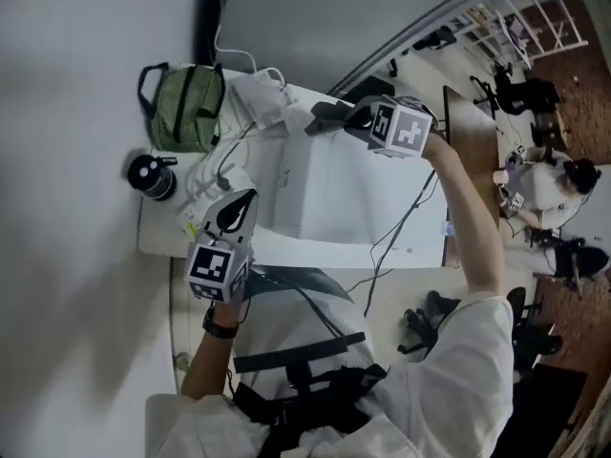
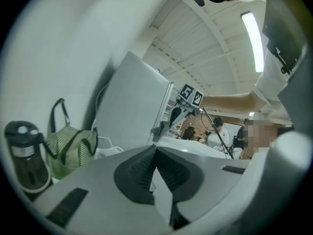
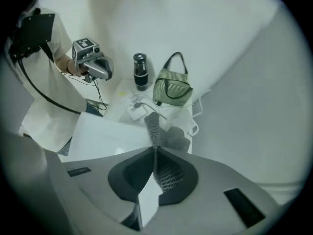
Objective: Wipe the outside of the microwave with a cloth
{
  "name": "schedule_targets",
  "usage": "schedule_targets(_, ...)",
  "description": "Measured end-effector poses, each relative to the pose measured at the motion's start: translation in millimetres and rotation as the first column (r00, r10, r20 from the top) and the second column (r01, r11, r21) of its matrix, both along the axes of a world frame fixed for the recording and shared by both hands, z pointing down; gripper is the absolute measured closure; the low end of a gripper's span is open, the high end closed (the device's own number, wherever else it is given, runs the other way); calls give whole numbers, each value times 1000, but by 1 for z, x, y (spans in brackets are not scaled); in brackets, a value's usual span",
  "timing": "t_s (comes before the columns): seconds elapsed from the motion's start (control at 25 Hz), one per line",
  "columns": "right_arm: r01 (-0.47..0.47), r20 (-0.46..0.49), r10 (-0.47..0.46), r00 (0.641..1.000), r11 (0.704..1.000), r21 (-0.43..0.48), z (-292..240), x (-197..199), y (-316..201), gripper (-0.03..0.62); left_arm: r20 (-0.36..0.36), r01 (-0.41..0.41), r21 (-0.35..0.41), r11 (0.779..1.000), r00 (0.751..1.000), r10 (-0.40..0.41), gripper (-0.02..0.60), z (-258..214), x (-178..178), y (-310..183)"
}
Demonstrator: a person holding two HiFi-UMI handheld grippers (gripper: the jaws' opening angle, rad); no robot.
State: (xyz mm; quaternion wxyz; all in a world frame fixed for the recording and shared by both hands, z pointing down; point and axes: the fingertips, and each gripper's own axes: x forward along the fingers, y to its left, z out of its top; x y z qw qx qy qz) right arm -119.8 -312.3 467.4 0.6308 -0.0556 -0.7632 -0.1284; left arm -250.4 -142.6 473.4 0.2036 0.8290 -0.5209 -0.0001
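Right gripper (image 3: pixel 155 151): the jaws are clamped on a grey waffle-weave cloth (image 3: pixel 153 124). A narrow strip of it stands out straight ahead of the tips, with its long axis in line with the jaws.

Just beyond and under that strip is the flat white top of the microwave (image 3: pixel 105 138), which spreads away to the left of the jaws. I can't tell whether the cloth tip is touching the panel or hanging just above it.

Further ahead of the jaws, past the microwave's edge, are a green bag (image 3: pixel 172 88) and a black flask (image 3: pixel 140 71) against the wall.

Left gripper (image 2: pixel 155 148): the jaws are closed tip to tip and I see nothing pinched between them. The microwave's side panel rises ahead and left of them, near but apart. In the head view this gripper hangs off the microwave's near corner, above the table (image 1: pixel 155 241), with white cables just beside it.

Judgement: the right hand is the working hand. It is the only one carrying cloth, and it is already over the top panel. The next move depends on the cloth pointing down at that panel, so I would lay the strip flat and then sweep leftward across the long white surface. The left gripper is nearer the side panel but has nothing to wipe with.
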Motion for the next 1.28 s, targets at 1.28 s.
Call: schedule_targets(1.28, 105, 453, 115, 884, 896, -432, 59, 629, 170, 566, 271, -350, -173, 921, 882, 386, 557, -55, 652, -32)
